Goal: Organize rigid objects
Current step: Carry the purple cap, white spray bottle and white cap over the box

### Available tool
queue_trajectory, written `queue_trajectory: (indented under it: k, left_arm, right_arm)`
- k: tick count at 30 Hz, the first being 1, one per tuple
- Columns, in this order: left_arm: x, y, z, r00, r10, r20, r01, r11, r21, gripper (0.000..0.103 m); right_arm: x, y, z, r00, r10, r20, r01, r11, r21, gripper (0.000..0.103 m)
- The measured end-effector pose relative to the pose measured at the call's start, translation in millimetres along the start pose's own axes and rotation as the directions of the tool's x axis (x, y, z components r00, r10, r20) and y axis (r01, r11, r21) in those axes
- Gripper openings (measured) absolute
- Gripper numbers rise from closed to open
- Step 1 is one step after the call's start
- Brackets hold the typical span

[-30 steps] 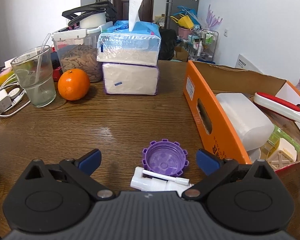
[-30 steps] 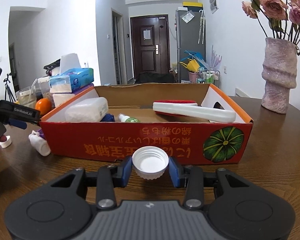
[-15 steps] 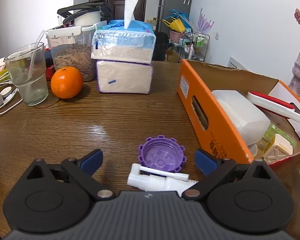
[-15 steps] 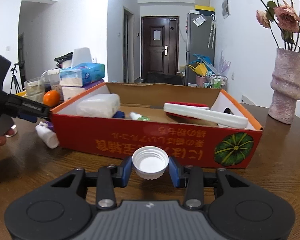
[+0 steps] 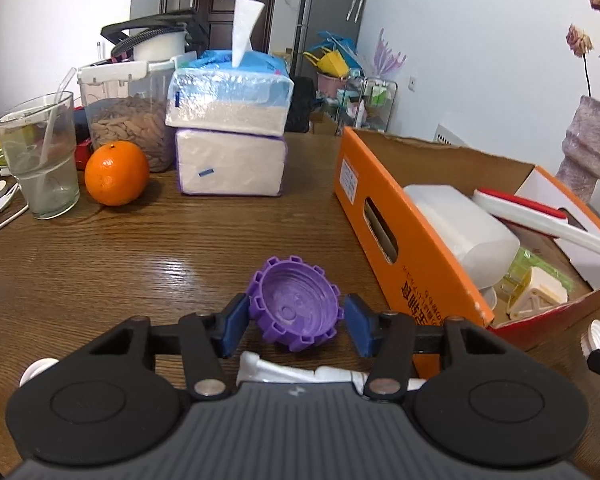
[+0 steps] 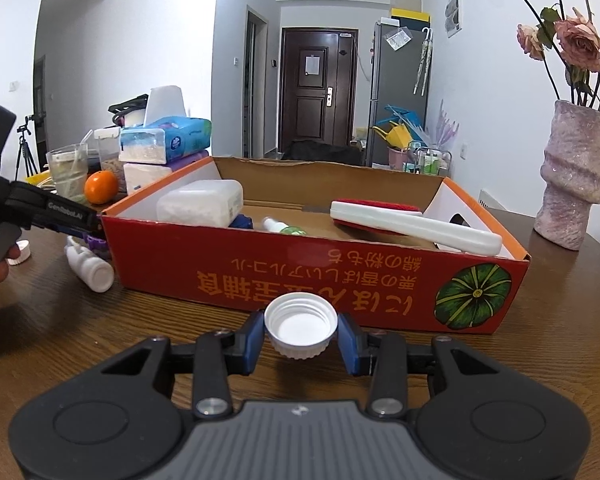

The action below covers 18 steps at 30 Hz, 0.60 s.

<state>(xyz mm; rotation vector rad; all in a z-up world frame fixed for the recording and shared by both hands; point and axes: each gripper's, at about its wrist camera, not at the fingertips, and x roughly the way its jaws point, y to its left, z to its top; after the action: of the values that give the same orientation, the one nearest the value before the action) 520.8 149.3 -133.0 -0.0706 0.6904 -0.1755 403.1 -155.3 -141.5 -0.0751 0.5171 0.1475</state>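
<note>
caps: purple cap [image 5: 294, 307] 1, white cap [image 6: 300, 330] 1 | cardboard box [image 6: 340, 280] 1

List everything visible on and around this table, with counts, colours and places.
table: 1, brown wood, under everything
cardboard box: 1, orange-red, on the table
white container: 1, white, in the box's left end
brush: 1, white and red, in the box
spray bottle: 1, white, lying beside the box
orange: 1, orange, beside the glass
glass: 1, clear, far left
tissue packs: 2, white and blue, stacked
vase: 1, pinkish, right of the box
purple cap: 1, purple, in the left gripper
white cap: 1, white, in the right gripper
left gripper: black, blue pads, just closed
right gripper: black, blue pads, gripping
</note>
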Motion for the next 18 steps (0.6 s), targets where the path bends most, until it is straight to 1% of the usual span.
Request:
queue_trajectory:
  k: [3, 11, 15, 18]
  left_arm:
    - [-5.6, 3.1, -0.2, 1.0, 0.011, 0.021, -0.011, 1.0, -0.01, 0.053]
    - [-36.4, 9.2, -1.2, 0.995, 0.037, 0.096, -0.033, 0.998, -0.046, 0.053]
    - [-51.3, 5.6, -4.7, 0.992, 0.058, 0.115, -0.054, 0.998, -0.038, 0.053]
    - [-65.2, 2.4, -8.6, 0.989, 0.062, 0.134, -0.057, 0.997, -0.042, 0.053]
  right_arm:
    - [0.1, 0.2, 0.2, 1.0, -0.004, -0.001, 0.004, 1.0, -0.002, 0.039]
    - [-1.3, 4.4, 0.5, 1.0, -0.025, 0.006, 0.025, 0.999, -0.023, 0.039]
    - [-3.7, 4.5, 0.1, 0.999, -0.032, 0.019, 0.032, 0.999, -0.02, 0.039]
    - [-6.3, 3.6, -1.1, 0.999, -0.026, 0.021, 0.026, 1.0, -0.013, 0.039]
